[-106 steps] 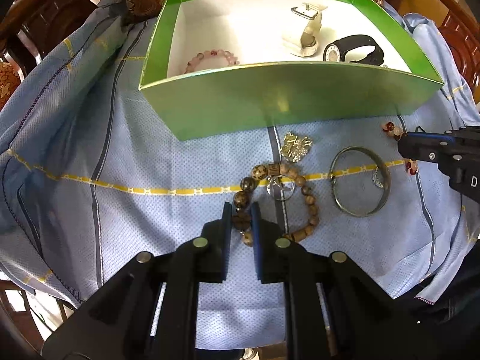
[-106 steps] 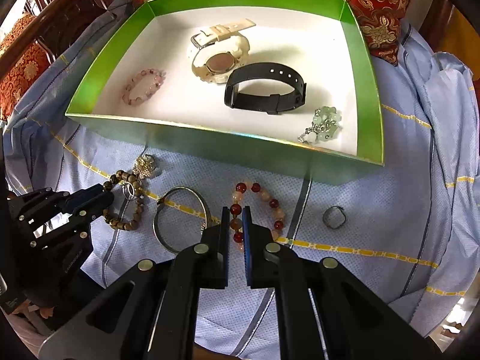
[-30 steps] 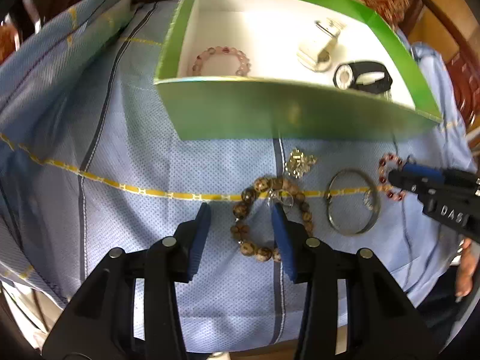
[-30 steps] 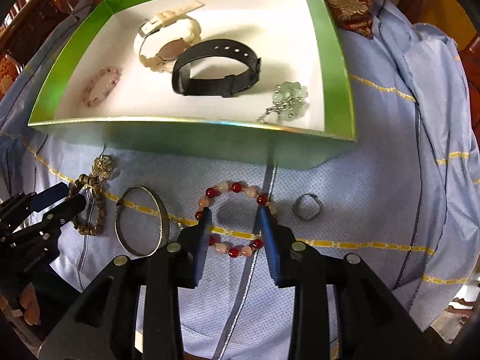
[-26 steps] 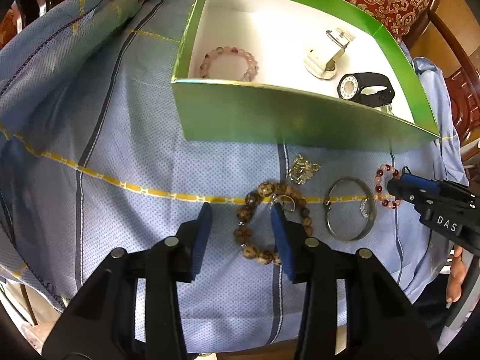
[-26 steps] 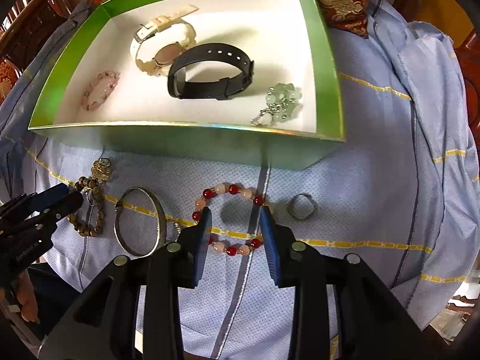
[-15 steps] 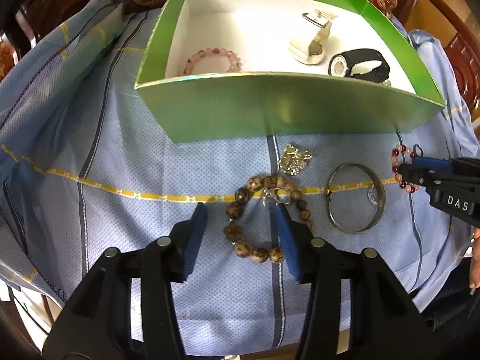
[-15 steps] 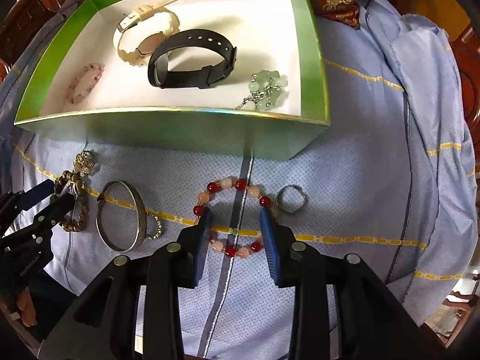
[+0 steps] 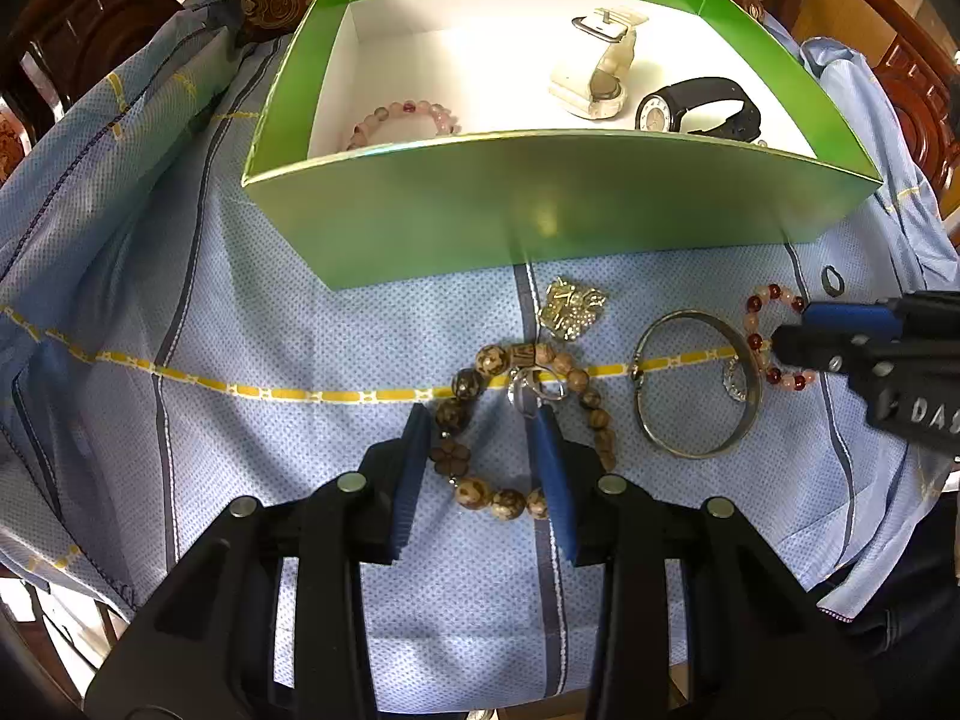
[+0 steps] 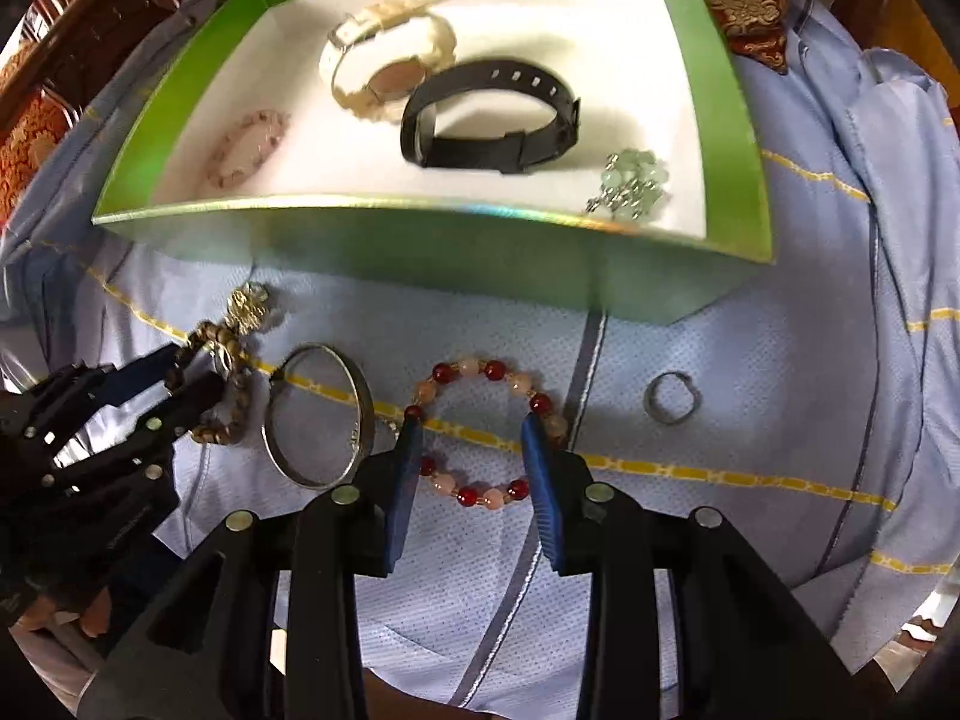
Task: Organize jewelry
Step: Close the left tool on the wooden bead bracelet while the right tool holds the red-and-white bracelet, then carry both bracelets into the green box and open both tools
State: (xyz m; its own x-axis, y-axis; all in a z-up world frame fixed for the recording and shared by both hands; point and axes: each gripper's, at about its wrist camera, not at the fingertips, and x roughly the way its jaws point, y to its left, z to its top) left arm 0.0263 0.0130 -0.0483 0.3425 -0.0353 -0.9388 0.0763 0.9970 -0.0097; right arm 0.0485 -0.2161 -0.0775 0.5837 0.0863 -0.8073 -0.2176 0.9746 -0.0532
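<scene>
- Left wrist view: the left gripper (image 9: 483, 420) is pointed steeply down at a blue patterned cloth (image 9: 240, 324), its blue-padded jaws apart and astride the near left part of a brown wooden bead bracelet (image 9: 528, 420) that lies flat on the cloth. The jaws have just been closing in, with beads between them, yet no pad is seen pressing on a bead.
- A small silver ring charm (image 9: 531, 387) is seen inside the loop of the brown bracelet, and a gold ornament (image 9: 570, 309) lies just beyond it, near the front wall of a green box (image 9: 540, 210).
- A silver bangle (image 9: 696, 384) lies to the right of the brown bracelet, apart from it.
- Inside the box a pink bead bracelet (image 9: 402, 117), a cream watch (image 9: 600, 72) and a black watch (image 9: 699, 108) are seen on the white floor.
- Right wrist view: the right gripper (image 10: 474, 426) is held with its jaws apart over a red and peach bead bracelet (image 10: 480, 438), whose near half lies between the pads; whether the pads touch the beads cannot be told.
- A small metal ring (image 10: 672, 399) lies on the cloth to the right of that bracelet, well clear of it.
- A pale green bead piece (image 10: 633, 183) is seen in the near right corner of the box.
</scene>
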